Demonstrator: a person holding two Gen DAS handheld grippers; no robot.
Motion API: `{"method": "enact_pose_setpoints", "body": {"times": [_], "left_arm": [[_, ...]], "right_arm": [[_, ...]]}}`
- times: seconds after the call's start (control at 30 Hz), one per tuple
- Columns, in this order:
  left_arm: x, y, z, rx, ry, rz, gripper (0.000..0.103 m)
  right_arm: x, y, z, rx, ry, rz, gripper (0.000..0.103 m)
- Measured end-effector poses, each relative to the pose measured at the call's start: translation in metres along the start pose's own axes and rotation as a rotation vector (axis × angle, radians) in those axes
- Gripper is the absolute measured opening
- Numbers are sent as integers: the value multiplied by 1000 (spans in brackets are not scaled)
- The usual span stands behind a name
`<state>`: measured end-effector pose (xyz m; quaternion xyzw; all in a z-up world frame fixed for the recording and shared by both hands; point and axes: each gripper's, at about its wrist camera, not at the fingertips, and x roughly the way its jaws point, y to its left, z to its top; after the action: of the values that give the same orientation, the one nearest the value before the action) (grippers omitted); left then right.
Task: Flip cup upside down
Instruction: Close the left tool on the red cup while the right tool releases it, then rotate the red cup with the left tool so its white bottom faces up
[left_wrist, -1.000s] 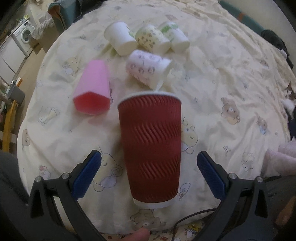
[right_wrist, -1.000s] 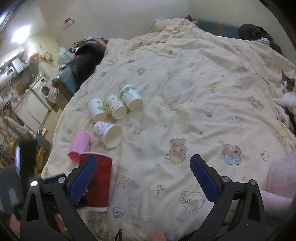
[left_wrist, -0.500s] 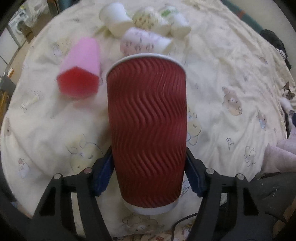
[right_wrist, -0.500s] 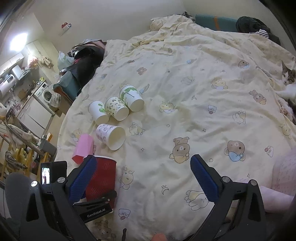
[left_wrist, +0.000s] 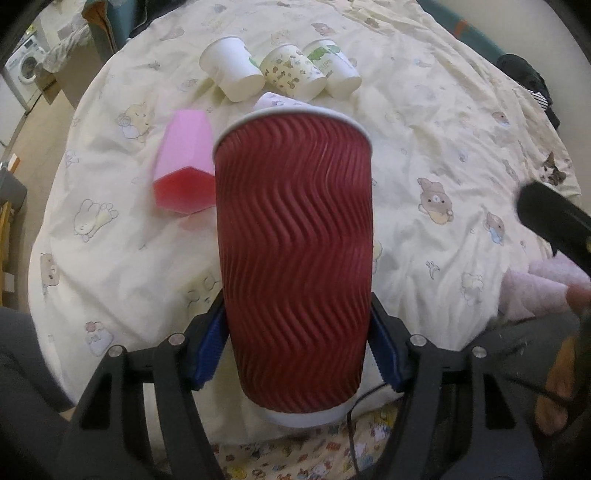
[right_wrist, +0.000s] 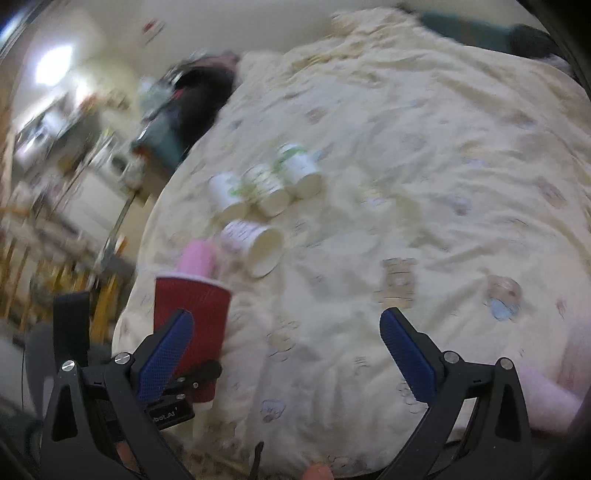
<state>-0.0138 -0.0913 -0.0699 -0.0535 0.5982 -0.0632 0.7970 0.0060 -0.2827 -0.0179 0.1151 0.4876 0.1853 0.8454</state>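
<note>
A tall red ribbed paper cup stands upright between my left gripper's blue pads; my left gripper is shut on its lower body and holds it above the bedspread. The cup also shows in the right wrist view, rim up, held by the left gripper. My right gripper is open and empty, over the bedspread to the right of the cup.
A pink cup lies on its side on the cream cartoon bedspread. Several white patterned paper cups lie on their sides beyond it. The bed's left edge drops to the floor, with a washing machine beyond.
My left gripper closed on the red cup and lifted it slightly. My right gripper swung, blurring its view, and now shows at the left view's right edge.
</note>
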Motion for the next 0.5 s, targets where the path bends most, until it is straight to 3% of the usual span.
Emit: {"method": "enact_pose_setpoints", "body": {"times": [0.13,0.3,0.5], "left_arm": [[-6,-3,-6,50,51,-53,65],[-21,-13,-12,102,12,-69,65],[-32,-17,-14,150,-24,-78,65]], "right_arm": [[17,19,7,-53,40,56,103],[35,27,7,-79,77,93,103],[45,18,6,-62,98,25,103]]}}
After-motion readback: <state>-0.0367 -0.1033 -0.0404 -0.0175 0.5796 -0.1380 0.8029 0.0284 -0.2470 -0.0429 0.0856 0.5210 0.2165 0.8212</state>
